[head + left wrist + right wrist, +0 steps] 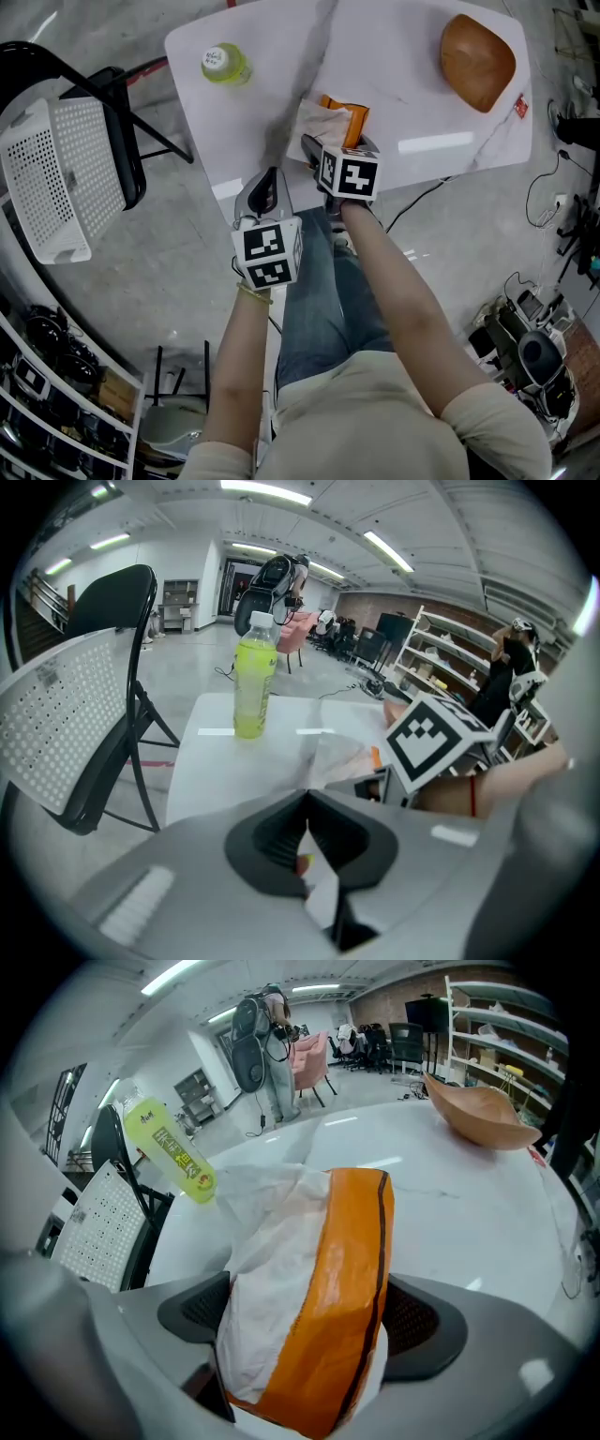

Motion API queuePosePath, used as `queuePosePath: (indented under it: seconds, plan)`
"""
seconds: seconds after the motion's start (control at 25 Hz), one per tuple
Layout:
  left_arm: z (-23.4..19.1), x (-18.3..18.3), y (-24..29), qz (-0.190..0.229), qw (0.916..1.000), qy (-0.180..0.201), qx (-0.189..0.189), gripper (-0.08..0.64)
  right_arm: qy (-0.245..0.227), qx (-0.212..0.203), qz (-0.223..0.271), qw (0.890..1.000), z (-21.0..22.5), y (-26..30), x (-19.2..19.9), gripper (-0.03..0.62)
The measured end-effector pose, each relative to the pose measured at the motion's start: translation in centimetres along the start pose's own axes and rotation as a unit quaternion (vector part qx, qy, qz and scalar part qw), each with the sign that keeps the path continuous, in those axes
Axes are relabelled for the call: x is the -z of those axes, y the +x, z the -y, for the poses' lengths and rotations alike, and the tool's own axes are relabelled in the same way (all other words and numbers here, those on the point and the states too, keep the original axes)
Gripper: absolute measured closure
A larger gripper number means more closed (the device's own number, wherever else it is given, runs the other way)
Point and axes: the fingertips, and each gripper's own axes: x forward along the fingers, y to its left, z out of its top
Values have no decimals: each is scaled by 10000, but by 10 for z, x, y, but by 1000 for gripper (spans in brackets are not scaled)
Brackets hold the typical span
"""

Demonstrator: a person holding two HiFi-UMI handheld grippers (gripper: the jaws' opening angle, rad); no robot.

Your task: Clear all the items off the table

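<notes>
Bench (412,56): packet (319,1279), near edge, clamped in right claw (309,1326). Bottle (224,64), far-left corner. Bowl (478,61), far-right corner. Left claw (307,832): closed, empty, at near edge. Basket (61,178): on chair (127,141), left of bench.

Count, head view. One table (412,141), white.

On it, four items:
- one bottle (225,64), yellow-green, at the far left corner
- one wooden bowl (478,61), by the far right corner
- one orange-and-white packet (336,120), at the near edge
- one small red item (521,106), at the right edge (too small to identify)

Off the table: one white perforated basket (61,178), one black chair (122,122).
</notes>
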Motion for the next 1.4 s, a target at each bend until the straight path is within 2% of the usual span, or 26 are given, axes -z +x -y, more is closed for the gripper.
queuePosePath:
  seconds: [0.2, 0.48, 0.64, 1.0, 1.4]
  plan:
    - [4, 0, -3, 36, 10000, 18, 35, 551, 10, 32, -52, 10000, 3, -1, 1, 112]
    - [4, 1, -9, 37, 10000, 48, 32, 551, 202, 79, 29, 9998, 7, -14, -8, 295]
    - [8, -2, -17, 83, 9999, 57, 30, 551, 161, 82, 108, 9998, 7, -26, -12, 343]
    - [22, -12, -41, 274, 9995, 148, 9, 551, 140, 0, 213, 9997, 8, -57, -4, 366]
    - [51, -13, -76, 422, 9989, 181, 11, 551, 51, -173, 630, 9979, 7, -113, -13, 376]
